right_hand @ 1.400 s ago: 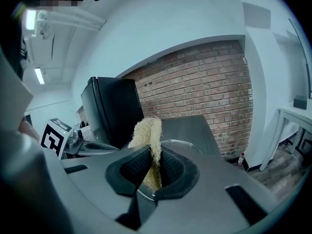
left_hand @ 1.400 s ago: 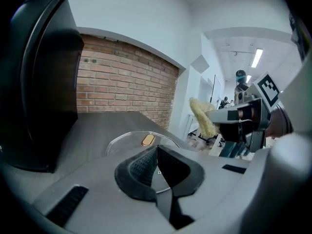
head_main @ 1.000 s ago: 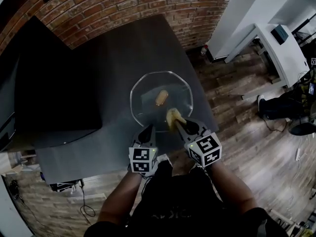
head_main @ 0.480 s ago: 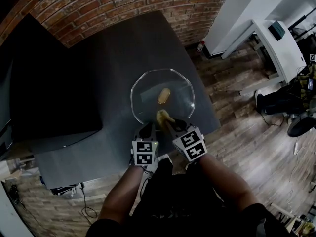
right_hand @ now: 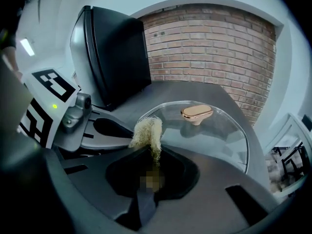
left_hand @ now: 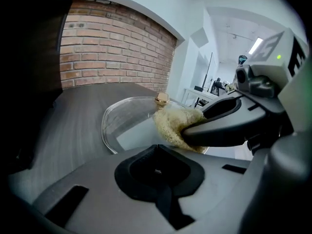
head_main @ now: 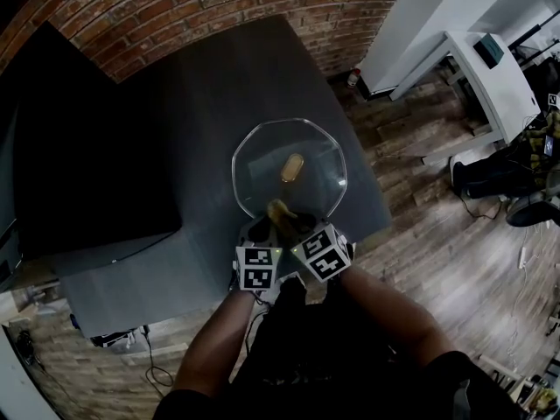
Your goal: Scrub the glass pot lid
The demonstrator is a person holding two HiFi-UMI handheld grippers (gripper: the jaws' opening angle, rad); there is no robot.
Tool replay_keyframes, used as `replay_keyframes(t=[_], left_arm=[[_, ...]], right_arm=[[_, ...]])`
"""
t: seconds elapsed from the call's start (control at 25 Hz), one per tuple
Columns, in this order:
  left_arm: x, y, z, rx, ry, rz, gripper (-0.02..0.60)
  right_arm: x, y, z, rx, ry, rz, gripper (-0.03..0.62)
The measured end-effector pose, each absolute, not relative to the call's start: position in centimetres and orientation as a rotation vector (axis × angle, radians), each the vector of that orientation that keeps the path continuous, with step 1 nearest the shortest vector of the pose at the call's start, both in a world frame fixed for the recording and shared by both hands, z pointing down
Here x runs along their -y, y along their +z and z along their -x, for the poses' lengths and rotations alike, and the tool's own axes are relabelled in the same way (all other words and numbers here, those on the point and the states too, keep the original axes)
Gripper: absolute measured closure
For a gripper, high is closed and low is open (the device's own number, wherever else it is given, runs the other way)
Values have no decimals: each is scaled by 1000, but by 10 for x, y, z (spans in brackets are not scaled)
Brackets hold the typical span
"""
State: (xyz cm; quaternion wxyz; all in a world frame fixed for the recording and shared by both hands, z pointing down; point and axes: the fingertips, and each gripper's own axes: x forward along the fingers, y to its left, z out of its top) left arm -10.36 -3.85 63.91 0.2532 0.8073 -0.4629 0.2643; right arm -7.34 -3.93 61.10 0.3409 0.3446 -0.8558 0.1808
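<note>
Dark grey counter (head_main: 210, 94) runs up to a brick wall (head_main: 219, 7) at 12 o'clock; wooden floor (head_main: 437, 243) lies off at 3 o'clock, with one white desk (head_main: 490, 77) at 2 o'clock; one big black box (head_main: 87, 147) stands at 9 o'clock from the lid.

You have one glass pot lid (head_main: 262, 164) lying flat on the counter, towards its 5 o'clock corner; its one gold knob (head_main: 292, 167) sits up at the lid's centre.

Your two grippers are side by side at the lid's 6 o'clock rim, close together, and each carries one marker cube: two cubes in all.

Your right gripper (head_main: 293, 224) has its jaws closed on the one pale yellow scrubber (head_main: 278, 210); the fibrous tuft pokes out past the jaw tips and lies against the glass just inside the 6 o'clock rim, well short of the knob.

Your left gripper (head_main: 259, 231) has its jaws brought together with no gap between the pads; the tips lie over the lid's near rim at about 7 o'clock, just beside the scrubber; whether they pinch the rim itself you cannot tell, since the gripper body covers that stretch of glass.
</note>
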Motion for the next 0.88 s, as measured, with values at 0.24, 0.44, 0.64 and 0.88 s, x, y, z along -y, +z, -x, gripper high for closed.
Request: replay_keyframes(t=[0.24,0.44,0.64,0.88], left_arm=[[40,639,101,1247,743,-2167,548],[39,637,100,1256,761,-2135,548],[43,638,101,1289,752,-2093,548],[42,638,101,1308,755,-2059,548]], right_arm=[[42,621,76,2207,440,-830,546],[43,624,77,2199,423,-758,546],[47,626,79,2204,407,-699,545],[47,626,77,2212,407,-636,543]])
